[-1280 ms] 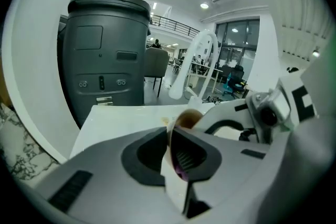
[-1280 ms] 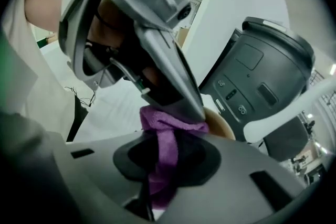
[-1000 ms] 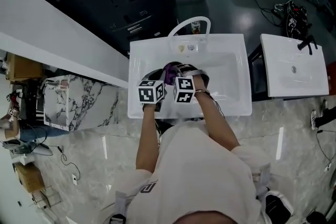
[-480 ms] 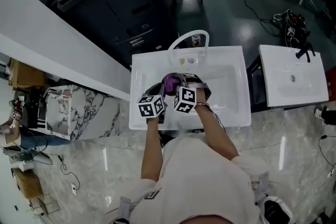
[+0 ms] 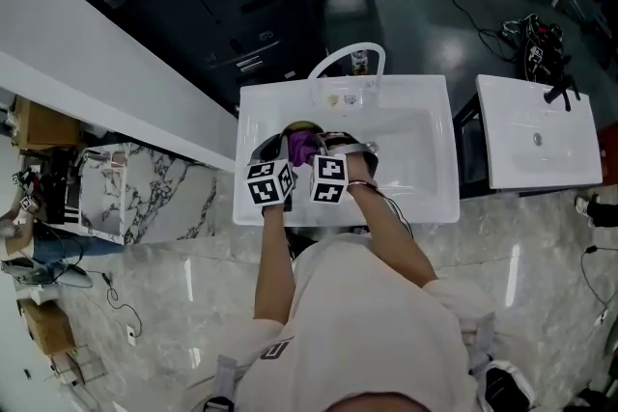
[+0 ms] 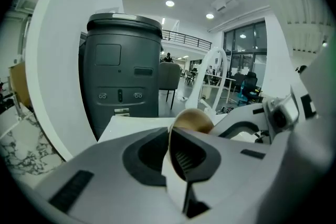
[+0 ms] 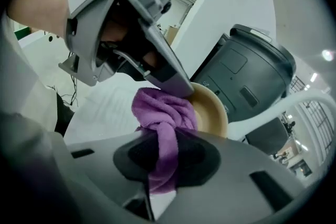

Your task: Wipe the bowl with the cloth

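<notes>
Wipe is under way, not finished as far as I can judge; cloth (image 7: 160, 107) is bunched against the inside of the bowl (image 7: 212, 113), near the rim; how much of the inside is wiped can't be told; the outside isn't touched by the cloth now, so probably more rubbing and turning is left.

Bowl is held up over the white sink (image 5: 425, 159), in front of the faucet (image 5: 346, 53), not resting on the basin as far as the head view shows; it is tipped on its side, mouth facing the right gripper, edge-on to the left one; round, so no real long axis; its centre line runs roughly level.

Left gripper (image 6: 170, 139): jaws have just been closing, now pinched on the bowl's rim, wall between the pads.

Right gripper (image 7: 165, 145): jaws clamped on the purple cloth; cloth's long run goes from the jaws forward to the bowl.
</notes>
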Tool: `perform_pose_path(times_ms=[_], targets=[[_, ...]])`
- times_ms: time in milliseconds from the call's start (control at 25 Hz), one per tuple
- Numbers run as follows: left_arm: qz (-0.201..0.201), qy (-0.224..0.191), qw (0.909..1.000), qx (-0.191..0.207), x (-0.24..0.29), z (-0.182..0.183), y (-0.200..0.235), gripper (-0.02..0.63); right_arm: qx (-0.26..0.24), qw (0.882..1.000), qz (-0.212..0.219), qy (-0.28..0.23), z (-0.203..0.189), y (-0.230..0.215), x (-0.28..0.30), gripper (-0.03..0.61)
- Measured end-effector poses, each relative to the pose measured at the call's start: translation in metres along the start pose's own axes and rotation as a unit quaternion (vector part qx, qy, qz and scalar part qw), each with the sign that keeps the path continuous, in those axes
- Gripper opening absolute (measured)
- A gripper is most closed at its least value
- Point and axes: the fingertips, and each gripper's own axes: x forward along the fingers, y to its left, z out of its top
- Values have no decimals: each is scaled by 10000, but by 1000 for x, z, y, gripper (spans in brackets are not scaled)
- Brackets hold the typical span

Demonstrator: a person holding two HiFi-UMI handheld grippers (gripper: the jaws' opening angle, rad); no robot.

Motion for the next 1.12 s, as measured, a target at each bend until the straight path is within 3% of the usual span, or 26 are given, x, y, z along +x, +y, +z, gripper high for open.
perform_pose_path(times_ms=[200, 360, 520, 720, 1120], targets=[[-746, 69, 9953, -622, -2, 5, -18, 31, -40, 9999, -96, -67, 10, -4, -2, 66], [-1082, 268, 9919, -615, -4, 0, -34, 31, 72, 9991, -381, -154, 4, -16, -9, 66], [-916, 469, 9947, -39, -3, -2, -38, 31, 205, 9971, -720, -142, 1, -22, -8, 67], [-833, 677, 9937, 316, -4, -12, -40, 35, 750, 9889, -1272, -171, -8, -47, -19, 67], [-86, 241, 9985, 480, -9, 6, -13, 17, 824, 9913, -1008, -181, -8, -40, -21, 66]])
